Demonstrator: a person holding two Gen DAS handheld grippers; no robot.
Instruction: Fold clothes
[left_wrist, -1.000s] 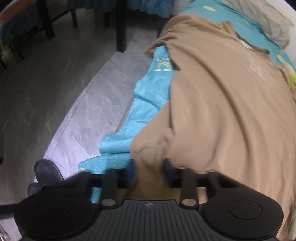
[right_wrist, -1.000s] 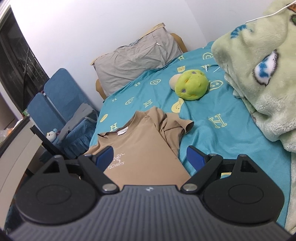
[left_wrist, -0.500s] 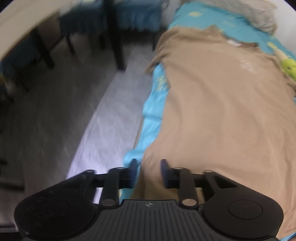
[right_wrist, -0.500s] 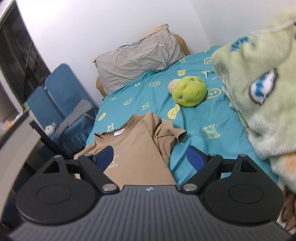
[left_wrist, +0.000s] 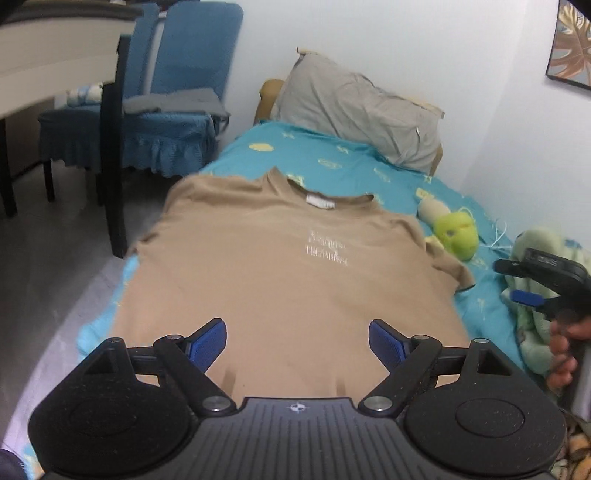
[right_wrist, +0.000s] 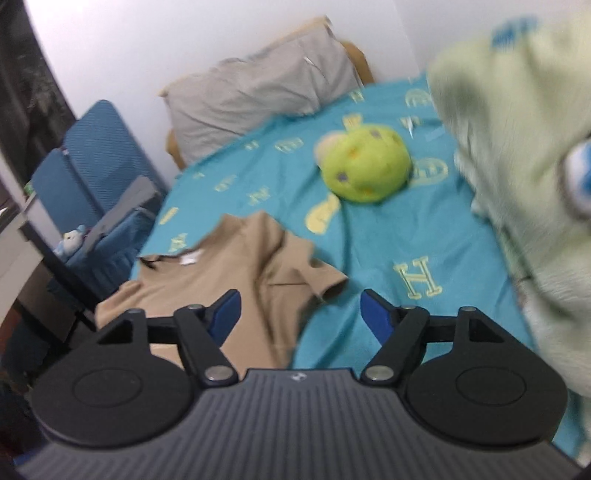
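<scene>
Since a second ago the left gripper (left_wrist: 297, 338) has let go of the near hem it was pinching and swung up, so its view now runs the length of the bed instead of down at the floor; its jaws stand wide apart and empty.

At far left sit the blue chairs (left_wrist: 166, 110). Next comes the tan T-shirt (left_wrist: 280, 280), spread flat and face up on the teal sheet (left_wrist: 351, 166), collar toward the grey pillow (left_wrist: 362, 110), its left edge hanging slightly past the mattress side. Its right sleeve (right_wrist: 317, 280) lies crumpled and partly doubled over. Right of that, the right gripper (right_wrist: 299, 314) hovers with jaws also spread, holding nothing, near the green plush toy (right_wrist: 365, 168).

By my reading the shirt is laid out but unfolded, so smoothing is the step in hand. The next move likely calls for straightening that bunched sleeve, then pinching one side edge at shoulder and hem together.
</scene>
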